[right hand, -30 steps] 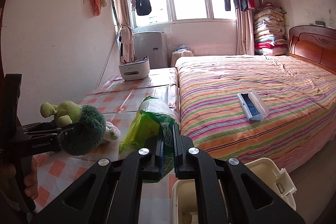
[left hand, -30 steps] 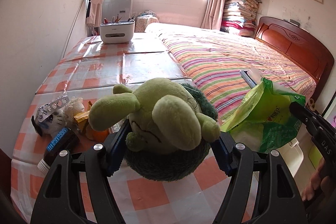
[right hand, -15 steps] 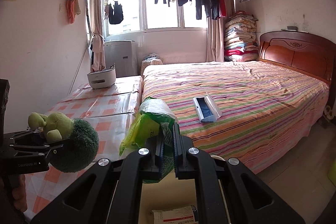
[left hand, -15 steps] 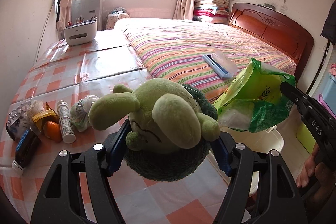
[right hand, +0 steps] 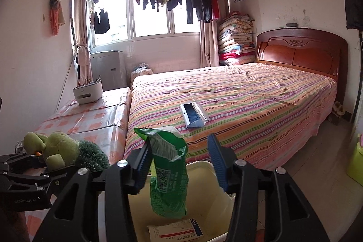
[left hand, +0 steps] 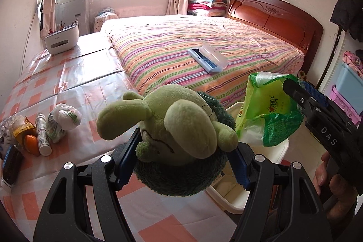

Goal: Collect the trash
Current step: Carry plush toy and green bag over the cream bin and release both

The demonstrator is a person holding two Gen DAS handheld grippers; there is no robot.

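Green wrapper (right hand: 169, 174) hung over the cream bin (right hand: 204, 199), against the left finger only: the right tongs (right hand: 179, 165), pressed together on it half a second earlier, were now spread, so the drop was probably underway. Left tongs (left hand: 181, 158) kept pinching the plush toy (left hand: 179, 140) just beside the bin, above the checkered surface (left hand: 74, 87). Judging by that, one piece was about done, with the bottle (left hand: 42, 134), knotted bag (left hand: 62, 121) and other scraps left on the surface.
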